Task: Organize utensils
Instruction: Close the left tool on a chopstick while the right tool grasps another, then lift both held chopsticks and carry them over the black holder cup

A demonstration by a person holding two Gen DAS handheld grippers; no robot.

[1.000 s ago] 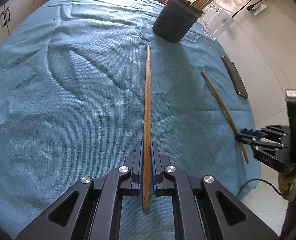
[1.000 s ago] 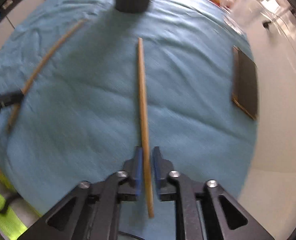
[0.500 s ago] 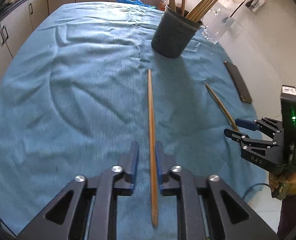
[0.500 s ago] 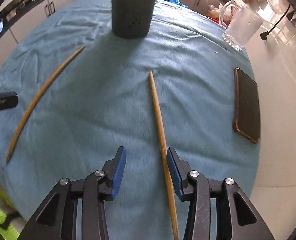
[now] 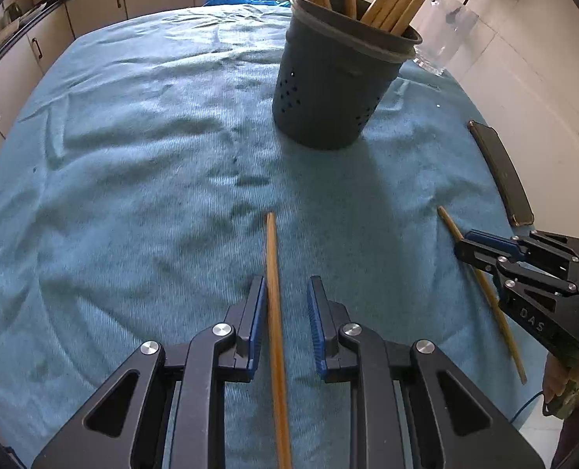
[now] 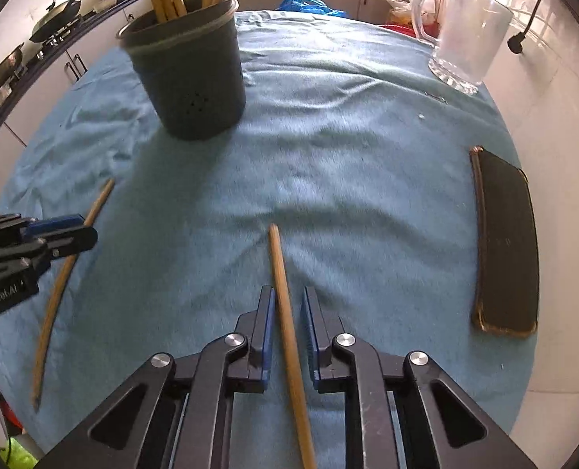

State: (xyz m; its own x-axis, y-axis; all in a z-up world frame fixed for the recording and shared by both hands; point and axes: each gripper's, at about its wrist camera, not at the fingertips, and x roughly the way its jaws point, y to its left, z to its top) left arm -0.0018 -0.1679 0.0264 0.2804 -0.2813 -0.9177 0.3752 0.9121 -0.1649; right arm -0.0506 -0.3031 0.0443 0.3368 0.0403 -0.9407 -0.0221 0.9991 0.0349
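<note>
- Two wooden chopsticks lie on the blue cloth (image 5: pixel 141 148), one under each of our grippers.
- Our left gripper (image 5: pixel 285 312) straddles the left chopstick (image 5: pixel 276 332), jaws parted, only the left pad beside it.
- Our right gripper (image 6: pixel 287 324) is closing around the right chopstick (image 6: pixel 287 324), gaps showing either side.
- At twelve o'clock stands the dark holder (image 5: pixel 328 90), full of chopsticks.
- At three o'clock lies a phone (image 6: pixel 506 242).
</note>
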